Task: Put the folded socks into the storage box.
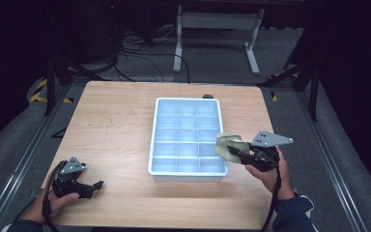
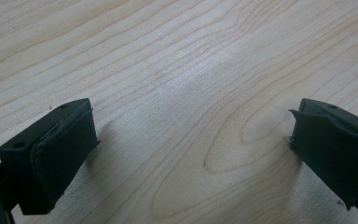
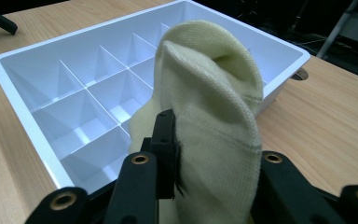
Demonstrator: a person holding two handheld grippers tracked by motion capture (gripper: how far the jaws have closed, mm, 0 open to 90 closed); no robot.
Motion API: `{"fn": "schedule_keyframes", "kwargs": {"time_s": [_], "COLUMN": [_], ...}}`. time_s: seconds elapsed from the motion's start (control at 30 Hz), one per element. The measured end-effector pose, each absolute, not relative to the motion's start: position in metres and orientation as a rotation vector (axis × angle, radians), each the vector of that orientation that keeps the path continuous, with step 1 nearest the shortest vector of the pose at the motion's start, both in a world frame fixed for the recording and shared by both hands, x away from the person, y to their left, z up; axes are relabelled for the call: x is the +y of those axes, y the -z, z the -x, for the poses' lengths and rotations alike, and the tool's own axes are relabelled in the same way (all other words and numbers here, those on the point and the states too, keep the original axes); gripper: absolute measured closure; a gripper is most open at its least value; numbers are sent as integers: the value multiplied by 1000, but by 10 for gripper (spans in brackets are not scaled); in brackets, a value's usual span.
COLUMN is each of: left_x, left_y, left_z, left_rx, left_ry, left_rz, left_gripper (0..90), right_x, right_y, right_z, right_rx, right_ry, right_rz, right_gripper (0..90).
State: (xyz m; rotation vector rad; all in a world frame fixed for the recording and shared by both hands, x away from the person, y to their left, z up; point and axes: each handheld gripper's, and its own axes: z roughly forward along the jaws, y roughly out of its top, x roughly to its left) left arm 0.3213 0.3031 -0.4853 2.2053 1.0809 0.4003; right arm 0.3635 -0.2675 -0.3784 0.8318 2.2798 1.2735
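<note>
the right gripper (image 1: 235,152) is clamped on a pale yellow sock (image 3: 209,121), holding it just over the right edge of the white divided tray (image 1: 160,145). the left gripper (image 1: 94,186) rests on the wooden table (image 1: 111,121), well apart from the tray, its jaws wide open with nothing between them.

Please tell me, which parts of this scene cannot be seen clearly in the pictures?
- Right gripper view: the sock covers the right-hand pad and hides part of the tray; the picture's bottom edge cuts off the sock's lower end.
- High view: the small dark thing behind the tray is too small to identify.
- Left gripper view: the edges cut off both jaws.
</note>
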Motion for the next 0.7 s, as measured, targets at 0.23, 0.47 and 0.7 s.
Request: {"fn": "schedule_keyframes", "kwargs": {"time_s": [0.23,0.47,0.7], "left_x": [303,303,303], "left_y": [485,485,485], "left_z": [-321,-321,-321], "left_rx": [1081,1081,1081], "left_ry": [-401,-401,-401], "left_rz": [-2206,-2206,-2205], "left_gripper": [4,4,4], "right_x": [-260,-252,-244], "right_y": [379,381,385], "right_z": [-366,-370,-376], "right_rx": [2295,2318,2340], "right_ry": [-1259,-1250,-1241], "right_rz": [-817,-810,-807], "right_gripper": [706,706,706]}}
